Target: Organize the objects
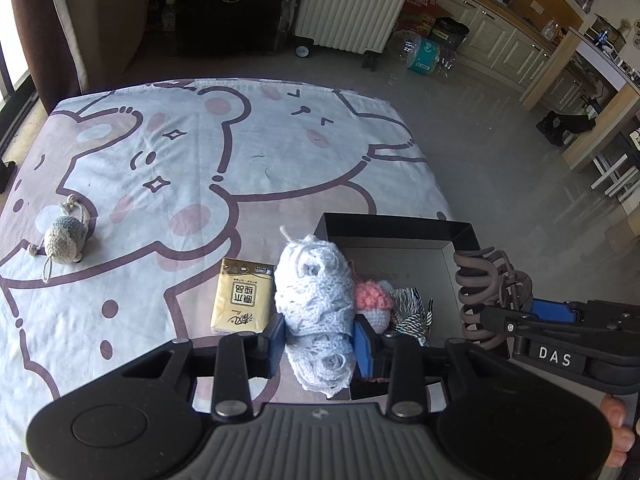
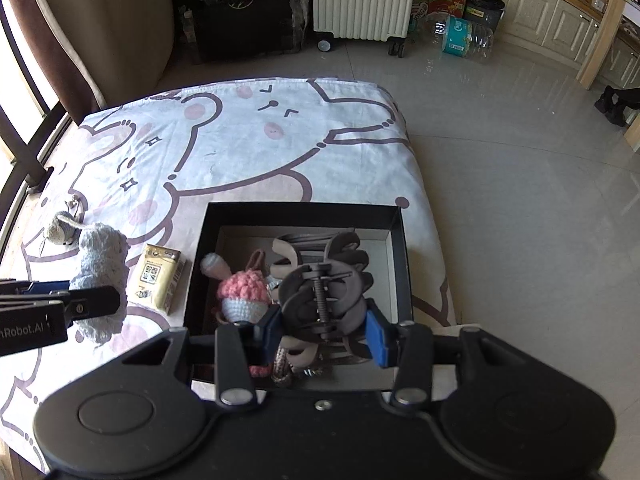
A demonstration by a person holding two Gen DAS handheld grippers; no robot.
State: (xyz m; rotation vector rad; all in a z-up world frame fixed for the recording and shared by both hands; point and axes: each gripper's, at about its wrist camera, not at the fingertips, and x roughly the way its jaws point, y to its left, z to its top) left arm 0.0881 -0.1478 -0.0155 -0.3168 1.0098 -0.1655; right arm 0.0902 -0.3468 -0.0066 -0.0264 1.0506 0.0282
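Left gripper [image 1: 320,334] clamped on a white crocheted bundle [image 1: 314,292] beside the black box [image 2: 298,210]. Right gripper [image 2: 322,320] clamped on a brown hair claw clip [image 2: 324,284] over the box. Beyond: pink crocheted charm [image 2: 244,290] inside, tissue pack [image 1: 242,298] and crocheted mouse [image 1: 64,240] on the cartoon sheet [image 1: 240,152].

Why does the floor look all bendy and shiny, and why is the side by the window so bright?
In both views the fisheye lens curves straight lines, so the floor and radiator bow near the edges. In the right wrist view, daylight from the window washes out the left edge, and the tiles shine back pale streaks. In the left wrist view, the box is dark inside.
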